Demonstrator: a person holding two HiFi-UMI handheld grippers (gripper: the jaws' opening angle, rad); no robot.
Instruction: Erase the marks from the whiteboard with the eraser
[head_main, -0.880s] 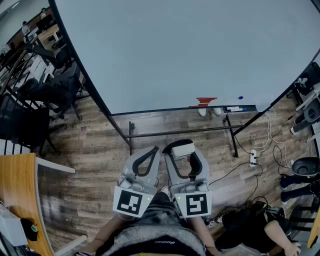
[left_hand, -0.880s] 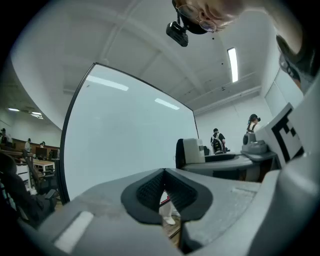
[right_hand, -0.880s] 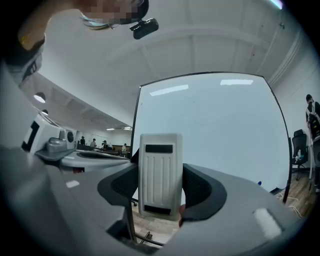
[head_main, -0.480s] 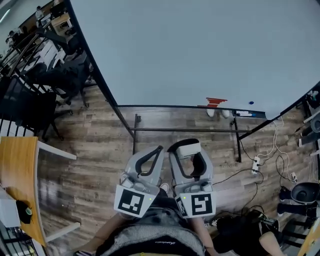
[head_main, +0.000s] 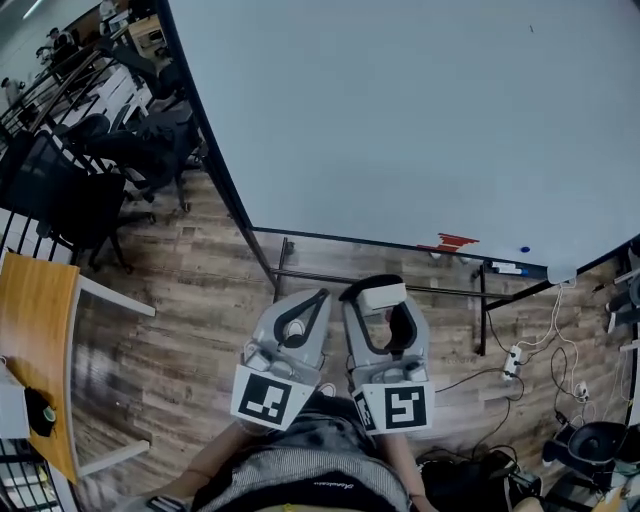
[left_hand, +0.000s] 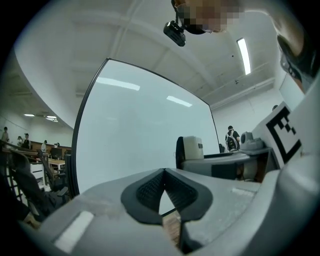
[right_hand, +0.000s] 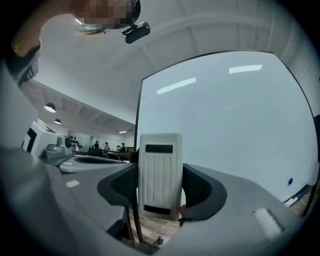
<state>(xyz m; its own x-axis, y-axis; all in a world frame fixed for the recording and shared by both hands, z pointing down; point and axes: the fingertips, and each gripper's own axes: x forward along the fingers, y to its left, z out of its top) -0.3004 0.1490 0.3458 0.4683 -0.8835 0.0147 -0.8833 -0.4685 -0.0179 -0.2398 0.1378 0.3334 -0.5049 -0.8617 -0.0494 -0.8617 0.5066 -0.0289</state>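
A big whiteboard (head_main: 400, 120) on a black stand fills the top of the head view. It bears a red mark (head_main: 447, 242) and a small blue dot (head_main: 524, 249) close to its lower edge. My right gripper (head_main: 380, 292) is shut on the white eraser (head_main: 381, 295), held low near the person's body and well short of the board. In the right gripper view the eraser (right_hand: 160, 175) stands upright between the pads, with the whiteboard (right_hand: 225, 125) and the blue dot (right_hand: 289, 181) beyond. My left gripper (head_main: 319, 296) is beside it, shut with nothing in it, its tips (left_hand: 164, 172) touching.
Markers (head_main: 506, 268) lie on the board's ledge. A power strip (head_main: 512, 360) with cables lies on the wooden floor at right. Black office chairs (head_main: 70, 190) stand at upper left and a wooden desk (head_main: 35, 340) at far left. People stand far off (left_hand: 231, 137).
The head view has swung: the board, red mark and blue dot have slid right and down in the picture. Both grippers keep their places near the body, eraser still held.
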